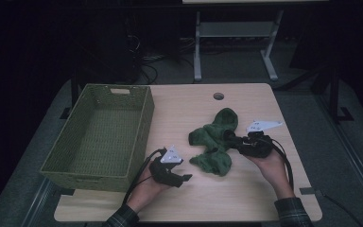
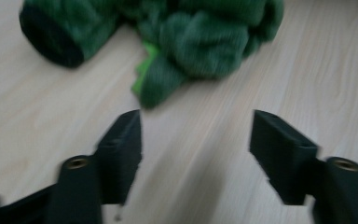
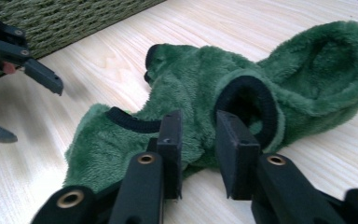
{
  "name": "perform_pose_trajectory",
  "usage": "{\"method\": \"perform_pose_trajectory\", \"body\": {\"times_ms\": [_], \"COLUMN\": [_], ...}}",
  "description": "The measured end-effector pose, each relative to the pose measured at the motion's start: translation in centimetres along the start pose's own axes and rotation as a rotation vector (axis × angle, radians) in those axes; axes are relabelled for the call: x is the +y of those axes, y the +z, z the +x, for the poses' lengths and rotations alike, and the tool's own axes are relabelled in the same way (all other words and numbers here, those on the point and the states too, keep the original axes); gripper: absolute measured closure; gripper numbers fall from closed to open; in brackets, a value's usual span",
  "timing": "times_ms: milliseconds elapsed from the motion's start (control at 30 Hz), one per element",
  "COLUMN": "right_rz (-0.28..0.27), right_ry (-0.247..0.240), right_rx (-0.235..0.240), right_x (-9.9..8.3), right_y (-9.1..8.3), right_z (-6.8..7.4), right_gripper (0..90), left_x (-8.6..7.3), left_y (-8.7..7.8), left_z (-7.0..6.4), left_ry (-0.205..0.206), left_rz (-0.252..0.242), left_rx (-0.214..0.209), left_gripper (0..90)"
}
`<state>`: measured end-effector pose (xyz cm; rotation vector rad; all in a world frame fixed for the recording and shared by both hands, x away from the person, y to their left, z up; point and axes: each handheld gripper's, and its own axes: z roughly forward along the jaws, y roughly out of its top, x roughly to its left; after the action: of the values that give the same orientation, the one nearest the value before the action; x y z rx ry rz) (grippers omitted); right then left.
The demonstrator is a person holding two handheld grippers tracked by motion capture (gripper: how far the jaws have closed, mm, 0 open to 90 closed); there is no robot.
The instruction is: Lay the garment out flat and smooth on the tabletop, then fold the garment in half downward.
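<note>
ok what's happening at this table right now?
A person holds a gripper in each hand over a wooden table. The right gripper is at a crumpled green fleece garment, its jaws partly closed around a fold near a black ribbed cuff, though whether they actually pinch the fabric is unclear. The left gripper is open, just short of the garment and touching nothing. A green woven basket sits on the table's left side with nothing in it.
</note>
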<state>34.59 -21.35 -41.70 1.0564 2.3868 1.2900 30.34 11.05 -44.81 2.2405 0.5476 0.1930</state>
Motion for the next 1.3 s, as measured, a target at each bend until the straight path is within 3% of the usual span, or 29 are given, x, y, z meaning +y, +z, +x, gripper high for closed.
{"method": "perform_pose_trajectory", "body": {"times_ms": [233,333,433,700,800,1000,1200,1300], "right_rz": [-0.003,-0.003,-0.010,-0.025,-0.005,-0.003,-0.003,-0.001], "right_ry": [0.000,-0.001,0.010,0.013,0.007,0.014,0.040,0.045], "right_rx": [-0.013,-0.014,-0.015,-0.029,-0.037,-0.066,-0.097,-0.113], "right_x": [0.6,0.8,1.0,2.2,3.0,4.3,5.7,6.4], "right_y": [-0.2,-0.2,-0.2,-0.2,0.2,0.9,1.2,1.4], "right_z": [-0.3,-0.5,-0.6,-1.3,-1.7,-2.7,-4.0,-4.7], "right_gripper": [67.6,68.7,69.8,70.0,67.7,60.8,56.8,54.2], "left_x": [3.0,4.2,5.3,8.1,8.8,8.4,7.7,7.4], "left_y": [0.4,1.0,1.5,3.2,4.1,6.4,7.3,7.7], "left_z": [1.3,1.9,2.1,1.9,1.8,1.8,1.9,2.2], "left_ry": [0.001,-0.004,-0.001,0.055,0.068,0.069,0.048,0.064], "left_rz": [-0.054,-0.049,-0.050,-0.072,-0.078,-0.033,-0.012,0.014], "left_rx": [-0.040,-0.069,-0.087,-0.135,-0.150,-0.179,-0.187,-0.184], "left_gripper": [76.8,89.7,89.9,89.8,89.7,88.8,88.8,88.9]}}
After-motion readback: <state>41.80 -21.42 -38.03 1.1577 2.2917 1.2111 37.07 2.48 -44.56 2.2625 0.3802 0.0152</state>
